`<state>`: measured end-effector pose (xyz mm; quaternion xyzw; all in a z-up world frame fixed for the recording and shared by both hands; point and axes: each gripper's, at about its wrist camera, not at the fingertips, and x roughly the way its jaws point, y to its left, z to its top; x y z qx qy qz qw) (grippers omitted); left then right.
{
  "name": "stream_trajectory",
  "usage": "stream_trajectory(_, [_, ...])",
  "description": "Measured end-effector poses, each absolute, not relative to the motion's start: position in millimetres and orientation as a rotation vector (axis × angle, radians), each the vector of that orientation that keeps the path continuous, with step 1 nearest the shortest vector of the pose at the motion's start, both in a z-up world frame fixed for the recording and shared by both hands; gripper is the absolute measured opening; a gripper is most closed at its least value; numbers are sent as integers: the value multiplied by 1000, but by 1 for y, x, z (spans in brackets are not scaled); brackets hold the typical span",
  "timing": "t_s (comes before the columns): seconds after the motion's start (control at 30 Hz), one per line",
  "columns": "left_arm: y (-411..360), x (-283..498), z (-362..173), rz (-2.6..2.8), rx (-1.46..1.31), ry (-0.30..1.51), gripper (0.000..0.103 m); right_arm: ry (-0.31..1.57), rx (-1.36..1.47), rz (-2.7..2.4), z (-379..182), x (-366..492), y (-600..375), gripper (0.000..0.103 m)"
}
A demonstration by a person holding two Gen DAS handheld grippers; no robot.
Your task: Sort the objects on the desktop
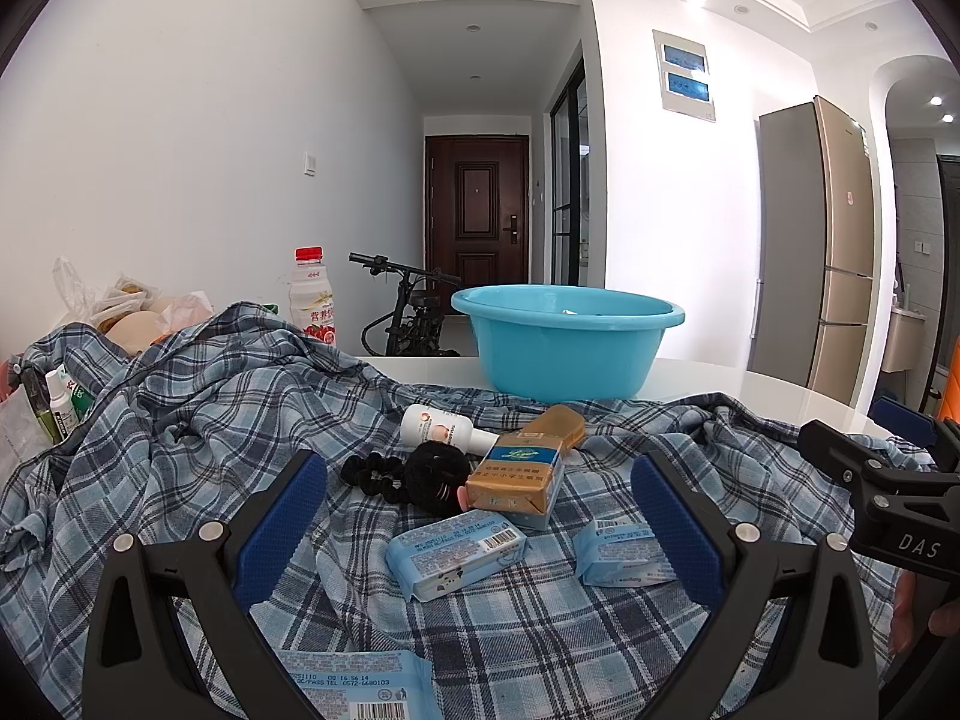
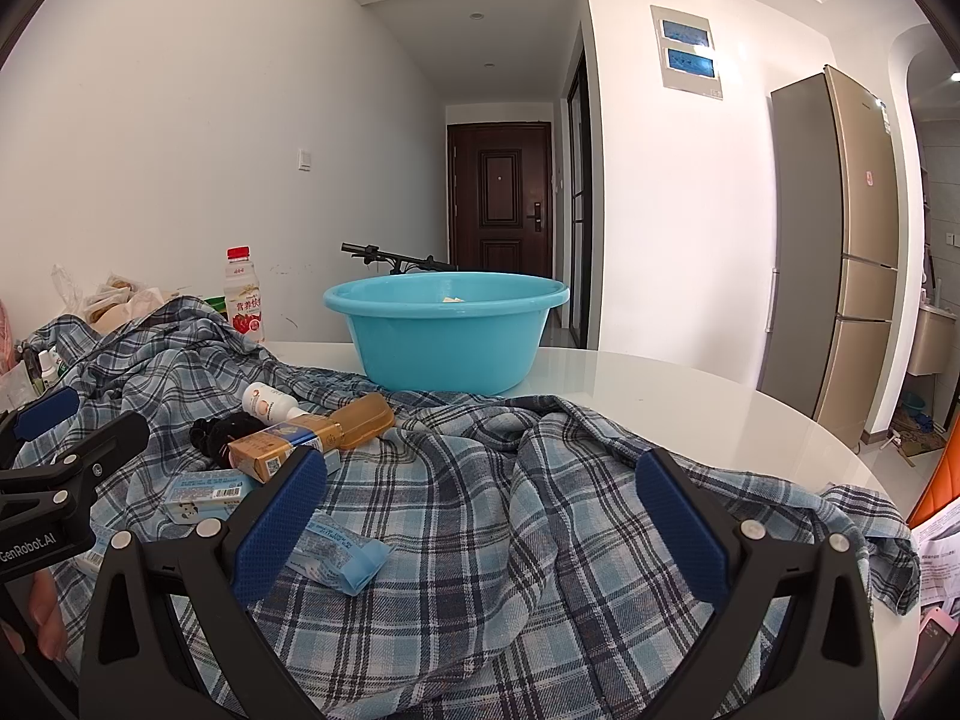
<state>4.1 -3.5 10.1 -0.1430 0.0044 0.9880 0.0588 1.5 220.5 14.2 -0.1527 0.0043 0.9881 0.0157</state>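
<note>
A blue plaid shirt (image 1: 180, 420) lies spread over the white table. On it sit a tan and blue box (image 1: 519, 471), a white spray bottle (image 1: 438, 427), a black scrunchie (image 1: 375, 471), a black round item (image 1: 435, 474) and blue tissue packs (image 1: 456, 552). My left gripper (image 1: 477, 525) is open above the nearest tissue pack. My right gripper (image 2: 480, 519) is open and empty over bare shirt (image 2: 510, 510); the box (image 2: 282, 444) and a tissue pack (image 2: 342, 549) lie to its left. A blue basin (image 1: 564, 339) stands behind.
A red-capped drink bottle (image 1: 312, 297), bagged food (image 1: 126, 306) and small bottles (image 1: 60, 402) crowd the far left. A fridge (image 1: 822, 252) stands at the right. Papers (image 2: 936, 546) lie at the table's right edge. The right gripper shows in the left view (image 1: 882, 480).
</note>
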Motion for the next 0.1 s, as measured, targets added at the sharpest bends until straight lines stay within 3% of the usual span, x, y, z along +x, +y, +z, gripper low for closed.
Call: stream_trajectory(0.1, [-4, 4, 10, 2993, -433, 13, 103, 14, -475, 3074, 14, 1, 221, 103])
